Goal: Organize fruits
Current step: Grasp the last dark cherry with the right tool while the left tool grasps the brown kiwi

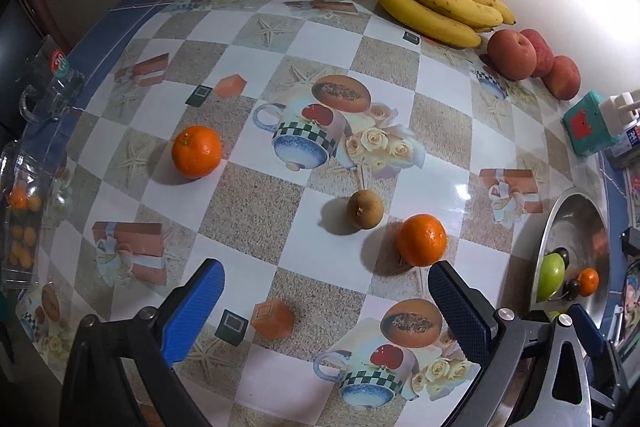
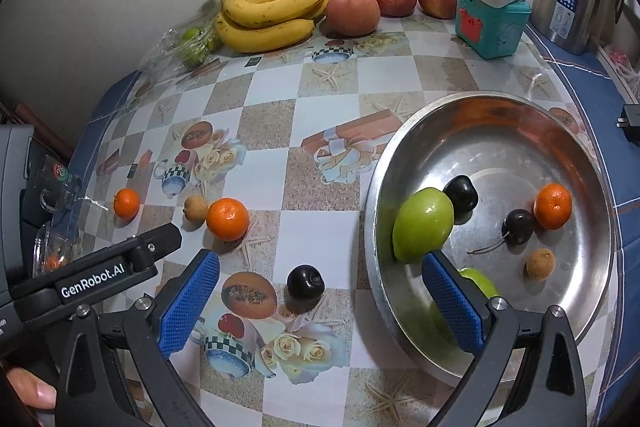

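Both grippers are spread and empty: the left gripper (image 1: 326, 301) hovers over the worktop (image 1: 248, 211) near an orange (image 1: 421, 239), and the right gripper (image 2: 320, 297) near a dark plum (image 2: 305, 281). A second orange (image 1: 196, 151) and a brown fruit (image 1: 364, 208) lie apart on the worktop. The steel bowl (image 2: 576, 155) holds green apples (image 2: 423, 224), plums, an orange and a brown fruit.
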Demonstrator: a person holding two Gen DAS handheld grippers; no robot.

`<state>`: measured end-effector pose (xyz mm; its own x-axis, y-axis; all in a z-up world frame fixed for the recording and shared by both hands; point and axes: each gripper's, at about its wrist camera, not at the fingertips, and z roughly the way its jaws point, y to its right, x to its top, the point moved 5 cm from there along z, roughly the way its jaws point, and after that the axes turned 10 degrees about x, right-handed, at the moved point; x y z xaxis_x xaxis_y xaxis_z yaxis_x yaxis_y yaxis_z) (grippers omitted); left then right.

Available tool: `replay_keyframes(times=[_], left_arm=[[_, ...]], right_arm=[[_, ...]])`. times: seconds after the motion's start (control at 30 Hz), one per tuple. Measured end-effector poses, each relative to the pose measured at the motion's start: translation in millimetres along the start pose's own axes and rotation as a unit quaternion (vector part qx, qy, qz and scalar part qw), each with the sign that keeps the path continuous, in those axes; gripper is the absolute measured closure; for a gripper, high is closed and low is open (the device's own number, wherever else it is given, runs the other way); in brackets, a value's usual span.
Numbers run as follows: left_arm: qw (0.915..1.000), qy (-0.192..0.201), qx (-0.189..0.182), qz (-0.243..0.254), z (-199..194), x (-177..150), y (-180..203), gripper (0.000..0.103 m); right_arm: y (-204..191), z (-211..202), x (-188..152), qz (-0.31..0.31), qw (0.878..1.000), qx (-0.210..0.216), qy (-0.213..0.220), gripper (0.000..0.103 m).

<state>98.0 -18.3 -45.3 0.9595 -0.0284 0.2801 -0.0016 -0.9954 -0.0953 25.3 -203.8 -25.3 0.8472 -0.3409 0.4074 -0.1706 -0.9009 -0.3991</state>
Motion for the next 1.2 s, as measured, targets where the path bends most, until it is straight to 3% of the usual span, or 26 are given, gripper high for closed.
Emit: replay_keyframes(times=[0.17, 0.3, 0.7, 0.9, 1.07, 1.2], left_arm=[[0.9999, -0.007, -0.009, -0.007, 2, 3, -2, 0.0], [0.9997, -0.014, -0.016, -0.013, 6, 6, -3, 0.0], [0.9995, -0.012, -0.027, -0.013, 20, 23, -3, 0.002], [0.9985, -0.001, -0.054, -0.002, 21, 29, 8, 0.018], [0.9972, -0.007, -0.074, -0.008, 27, 31, 12, 0.037], [0.9959, -0.023, -0.086, -0.014, 35, 29, 14, 0.043]], right_arm=[[1, -2, 2, 0.006, 1.0, 0.002, 0.008, 0.003], [-1, 4, 1, 0.006, 1.0, 0.004, 0.0, 0.031], [-8, 30, -9, -0.019, 0.999, -0.006, -0.042, 0.052], [-9, 39, -14, -0.024, 0.998, -0.012, -0.061, 0.055], [-10, 45, -18, -0.031, 0.996, -0.017, -0.076, 0.055], [-9, 48, -21, -0.034, 0.996, -0.022, -0.085, 0.055]])
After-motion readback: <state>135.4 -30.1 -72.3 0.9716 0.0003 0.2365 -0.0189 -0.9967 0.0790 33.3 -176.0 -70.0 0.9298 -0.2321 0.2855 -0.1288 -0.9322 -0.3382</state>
